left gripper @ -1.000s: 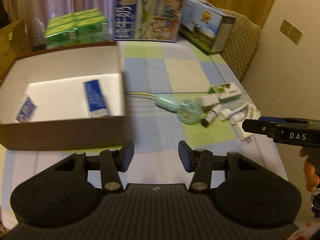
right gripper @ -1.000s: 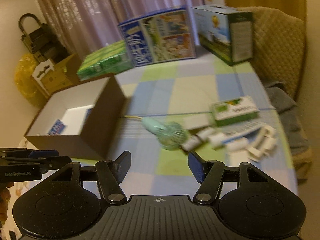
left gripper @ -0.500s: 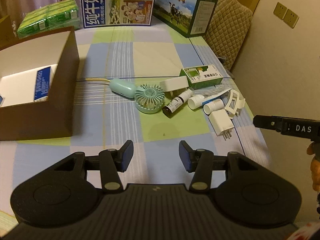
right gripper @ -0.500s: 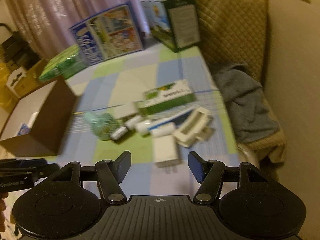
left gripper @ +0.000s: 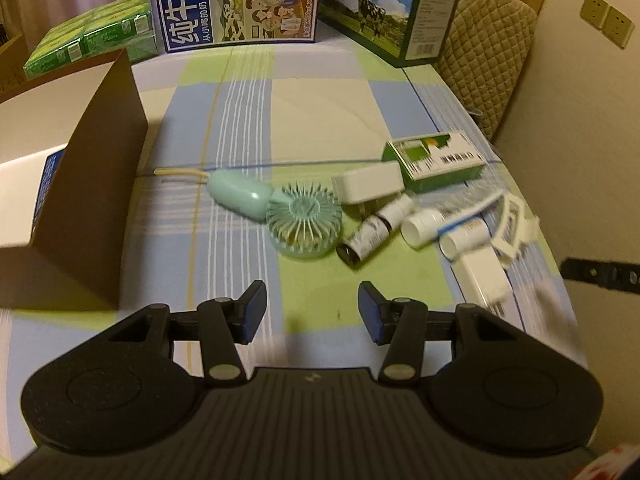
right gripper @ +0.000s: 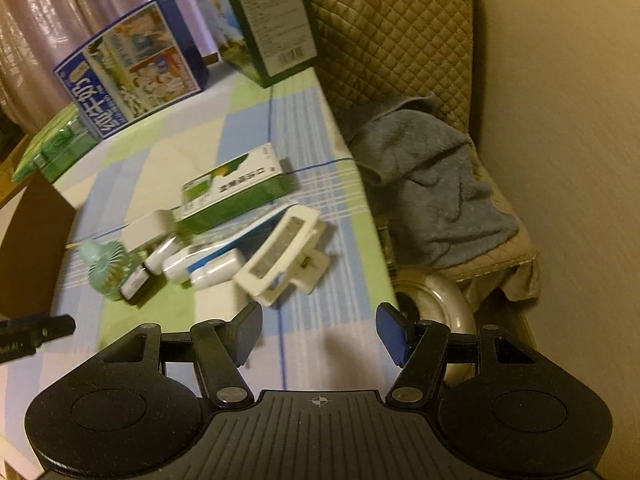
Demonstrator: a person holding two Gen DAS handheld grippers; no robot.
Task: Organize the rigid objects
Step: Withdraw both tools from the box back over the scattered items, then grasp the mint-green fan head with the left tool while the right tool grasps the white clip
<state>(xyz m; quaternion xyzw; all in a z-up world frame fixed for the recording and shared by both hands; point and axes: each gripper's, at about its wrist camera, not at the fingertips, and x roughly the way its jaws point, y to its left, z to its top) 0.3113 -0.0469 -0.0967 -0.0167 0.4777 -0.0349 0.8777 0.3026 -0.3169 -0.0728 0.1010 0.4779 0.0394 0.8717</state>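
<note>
Swinging rightward away from the brown box (left gripper: 92,184), both the left gripper (left gripper: 312,306) and right gripper (right gripper: 318,332) now hang released and empty over the cluttered pile, mint fan (left gripper: 304,220) nearest left, white clip (right gripper: 286,252) nearest right, suggesting pickup comes next.

a: the tablecloth (left gripper: 320,92) looks like woven checked cloth, matt. the fan (left gripper: 305,220) is smooth plastic with a slight shine.

b: yes. the brown box (left gripper: 100,184) is matt cardboard, the chair cover (right gripper: 400,28) is quilted fabric, the towel (right gripper: 432,184) is fluffy.
</note>
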